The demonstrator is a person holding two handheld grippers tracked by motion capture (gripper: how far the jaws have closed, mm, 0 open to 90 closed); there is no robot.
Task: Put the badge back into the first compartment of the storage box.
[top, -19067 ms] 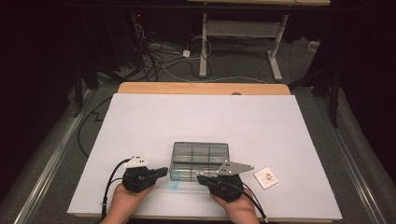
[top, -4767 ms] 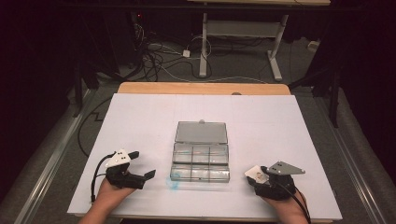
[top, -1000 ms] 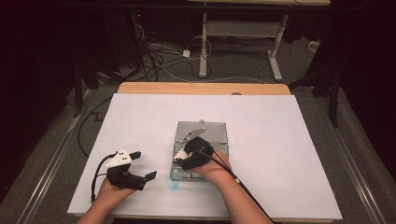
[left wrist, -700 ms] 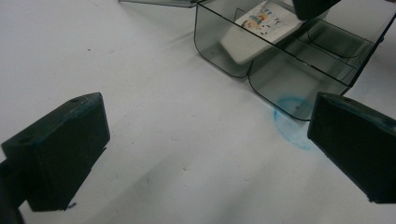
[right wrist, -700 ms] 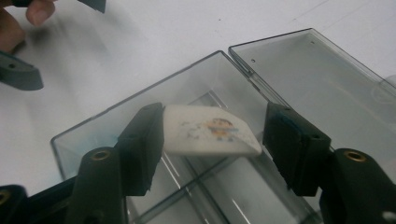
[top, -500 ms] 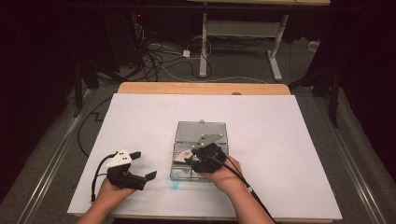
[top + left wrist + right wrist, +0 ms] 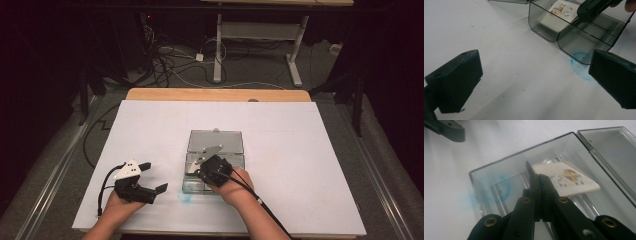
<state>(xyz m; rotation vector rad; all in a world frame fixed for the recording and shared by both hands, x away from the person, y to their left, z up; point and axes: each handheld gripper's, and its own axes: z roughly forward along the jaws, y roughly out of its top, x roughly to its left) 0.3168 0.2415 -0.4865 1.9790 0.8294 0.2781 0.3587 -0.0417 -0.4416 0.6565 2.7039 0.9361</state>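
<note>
A clear grey compartment box (image 7: 215, 150) lies open mid-table, its lid (image 7: 216, 141) folded back. My right gripper (image 7: 192, 172) reaches into the front left compartment, jaws shut on the corner of a white printed card (image 7: 566, 178), which hangs tilted inside the box (image 7: 524, 152). The left gripper view shows the same card (image 7: 561, 7) behind the box wall (image 7: 544, 27), under the right gripper (image 7: 594, 7). My left gripper (image 7: 154, 177) rests on the table left of the box, open and holding nothing (image 7: 536, 72).
A faint blue ring mark (image 7: 186, 199) stains the white table sheet (image 7: 300, 150) by the box's front left corner. Beyond the table's wooden far edge (image 7: 215, 94) are cables and desk legs on a dark floor.
The card once lay on the table right of the closed box; the lid now stands open. Over the last second the right gripper settled a little lower over the box. The left gripper stayed put.
</note>
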